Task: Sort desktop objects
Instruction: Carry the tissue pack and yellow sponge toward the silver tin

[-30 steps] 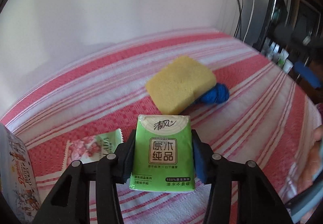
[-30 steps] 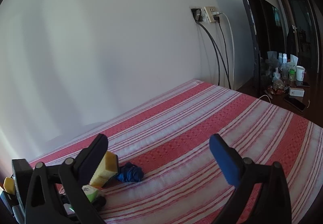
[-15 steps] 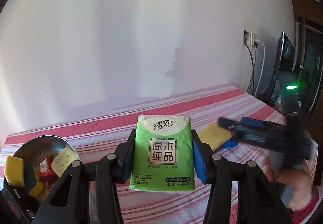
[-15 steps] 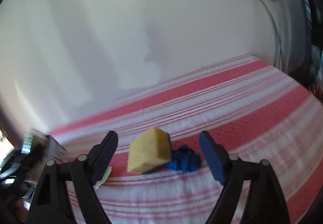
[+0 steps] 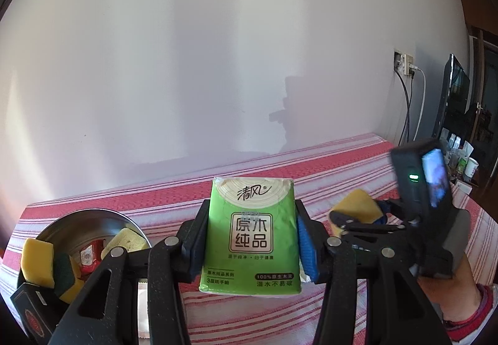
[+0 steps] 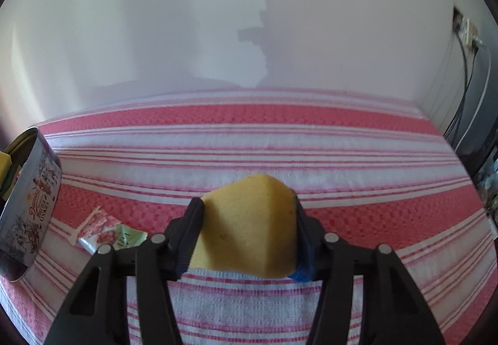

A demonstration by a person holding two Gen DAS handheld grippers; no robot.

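Note:
My left gripper (image 5: 251, 214) is shut on a green tissue pack (image 5: 252, 239) and holds it upright above the red-and-white striped cloth (image 5: 311, 167). To its right, a hand (image 5: 448, 289) carries my right gripper (image 6: 247, 208). Its jaws are closing on a yellow sponge (image 6: 249, 230), which bulges between the pads just above the cloth. The same sponge (image 5: 358, 208) shows in the left wrist view. A round cookie tin (image 5: 87, 217) at the lower left holds several sponges and a red packet.
The tin (image 6: 34, 205) stands at the cloth's left edge, with a pink-and-green sweet wrapper (image 6: 105, 231) beside it. A black box (image 5: 28, 310) leans at the tin's near side. The white wall runs close behind. Cables and a socket (image 6: 467, 30) are at the right.
My right gripper swung left and down over the yellow sponge, and its jaws narrowed from wide open onto it. My left gripper rose and tilted up with the tissue pack, then held still.

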